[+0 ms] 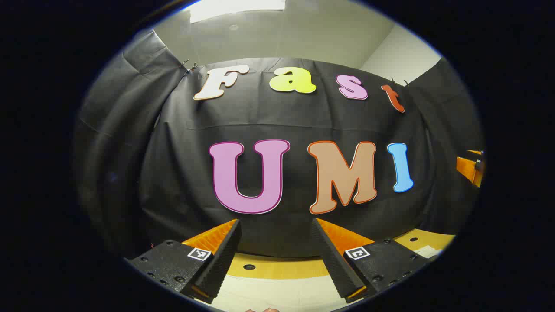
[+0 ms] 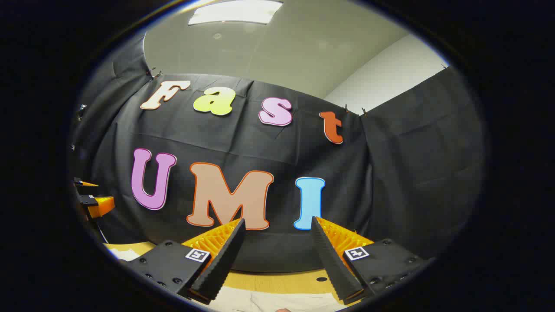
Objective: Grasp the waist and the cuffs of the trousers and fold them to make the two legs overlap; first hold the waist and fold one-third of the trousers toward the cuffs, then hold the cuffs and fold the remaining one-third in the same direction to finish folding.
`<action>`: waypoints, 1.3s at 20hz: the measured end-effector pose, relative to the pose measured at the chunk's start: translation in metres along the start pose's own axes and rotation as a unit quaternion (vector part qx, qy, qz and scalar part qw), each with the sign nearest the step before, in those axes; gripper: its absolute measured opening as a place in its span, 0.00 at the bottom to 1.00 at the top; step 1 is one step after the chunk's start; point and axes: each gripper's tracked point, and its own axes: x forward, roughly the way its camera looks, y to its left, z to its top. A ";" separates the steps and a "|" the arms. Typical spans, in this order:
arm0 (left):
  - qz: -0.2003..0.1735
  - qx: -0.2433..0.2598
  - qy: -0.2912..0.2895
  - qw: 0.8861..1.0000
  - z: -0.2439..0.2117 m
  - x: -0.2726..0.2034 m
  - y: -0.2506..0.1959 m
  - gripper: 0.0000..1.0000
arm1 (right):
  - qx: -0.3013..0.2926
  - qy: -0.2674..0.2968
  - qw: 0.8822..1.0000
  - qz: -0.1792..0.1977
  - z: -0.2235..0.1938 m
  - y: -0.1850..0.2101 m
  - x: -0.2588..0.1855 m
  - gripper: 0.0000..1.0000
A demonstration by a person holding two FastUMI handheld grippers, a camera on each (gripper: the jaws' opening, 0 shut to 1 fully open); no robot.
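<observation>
My left gripper is open, raised above the table with nothing between its fingers. Below its fingers, a strip of pale cream cloth, the trousers, lies on the wooden table. My right gripper is open too and holds nothing. In the right gripper view the same pale trousers show at the bottom edge, on the table. The right gripper appears at the far right edge of the left gripper view; the left gripper appears at the far left edge of the right gripper view.
The black cloth wall stands close behind the table's far edge. The wooden table has small round holes. A white label lies on the table at the right. Ceiling and a light panel are overhead.
</observation>
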 end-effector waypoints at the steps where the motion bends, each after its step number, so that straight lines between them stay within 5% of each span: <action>1: 0.003 0.000 -0.002 1.000 0.000 -0.001 0.001 0.96 | 0.001 0.000 1.000 0.001 -0.002 0.002 -0.001 0.97; 15: 0.056 0.018 -0.007 0.998 0.002 -0.043 0.055 0.97 | 0.018 0.046 0.998 0.041 -0.043 0.030 -0.008 0.96; 26: 0.003 0.183 0.082 0.980 -0.073 -0.082 0.087 0.95 | 0.029 0.086 0.995 0.051 -0.078 0.038 -0.013 0.97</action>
